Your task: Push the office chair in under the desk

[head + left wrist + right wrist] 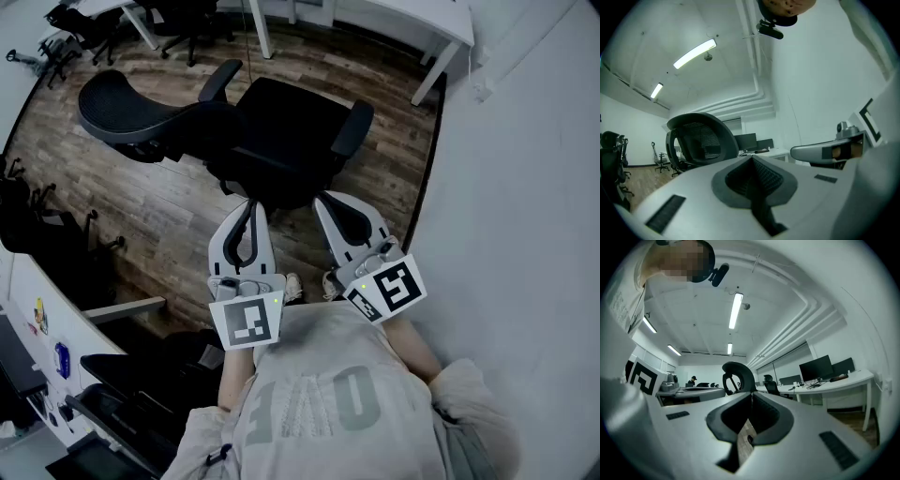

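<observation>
A black office chair [281, 131] stands on the wood floor, its mesh backrest [127, 108] turned to the left and an armrest [352, 127] on the right. A white desk [412, 19] with a slanted leg stands beyond it at the top. My left gripper [249, 208] and right gripper [323, 199] are side by side at the seat's near edge, both shut and empty; I cannot tell whether they touch it. The left gripper view shows the left gripper [752, 159] pointing level, with the backrest [696, 138] ahead. In the right gripper view, the backrest [736, 376] shows beyond the right gripper [751, 394].
A white wall [525, 187] runs along the right. More black chairs [84, 28] stand at the top left, another chair [131, 384] and a desk edge [28, 356] at the lower left. Desks with monitors [820, 369] line the room's right side.
</observation>
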A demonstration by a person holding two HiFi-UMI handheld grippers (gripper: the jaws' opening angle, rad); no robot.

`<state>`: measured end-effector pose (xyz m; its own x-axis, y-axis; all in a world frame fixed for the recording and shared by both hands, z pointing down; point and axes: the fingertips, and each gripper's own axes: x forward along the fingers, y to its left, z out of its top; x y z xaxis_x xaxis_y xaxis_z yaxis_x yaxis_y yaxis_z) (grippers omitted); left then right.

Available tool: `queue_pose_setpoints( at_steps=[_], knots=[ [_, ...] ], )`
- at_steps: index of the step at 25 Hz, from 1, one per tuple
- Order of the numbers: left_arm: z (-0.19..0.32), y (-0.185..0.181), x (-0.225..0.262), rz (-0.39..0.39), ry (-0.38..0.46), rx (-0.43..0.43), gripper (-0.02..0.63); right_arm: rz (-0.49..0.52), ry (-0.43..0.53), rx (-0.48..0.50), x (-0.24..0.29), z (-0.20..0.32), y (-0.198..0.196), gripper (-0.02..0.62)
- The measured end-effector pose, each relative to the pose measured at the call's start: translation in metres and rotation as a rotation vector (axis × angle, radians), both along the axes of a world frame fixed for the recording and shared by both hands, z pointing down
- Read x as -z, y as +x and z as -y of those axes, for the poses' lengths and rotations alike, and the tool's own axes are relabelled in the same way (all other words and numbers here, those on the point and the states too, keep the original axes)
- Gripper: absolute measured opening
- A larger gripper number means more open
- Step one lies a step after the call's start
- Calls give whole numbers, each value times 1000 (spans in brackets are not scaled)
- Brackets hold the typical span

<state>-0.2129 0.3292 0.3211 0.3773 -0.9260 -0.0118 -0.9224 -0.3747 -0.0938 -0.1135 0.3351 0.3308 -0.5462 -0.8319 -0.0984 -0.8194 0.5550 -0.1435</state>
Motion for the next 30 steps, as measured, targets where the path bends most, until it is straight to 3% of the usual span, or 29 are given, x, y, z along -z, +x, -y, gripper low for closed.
queue_pose_setpoints(
  at_steps=[17, 20, 23, 26, 30],
  knots=[
    [9, -41, -3, -42, -4, 31, 17, -34, 21, 26, 5, 7, -29, 29],
    [16, -53, -5, -54, -3, 25, 17, -97, 36, 46, 4, 14, -41, 31],
    [21, -69, -22, -88, -77, 52, 17, -159, 58, 67, 2, 23, -51, 37],
    [28, -83, -39, -98, -130, 86, 17, -176, 59, 121, 5, 37, -57, 174],
    [52, -84, -24, -24, -58, 78, 17, -203, 44, 231, -5, 54, -68, 227]
  ],
)
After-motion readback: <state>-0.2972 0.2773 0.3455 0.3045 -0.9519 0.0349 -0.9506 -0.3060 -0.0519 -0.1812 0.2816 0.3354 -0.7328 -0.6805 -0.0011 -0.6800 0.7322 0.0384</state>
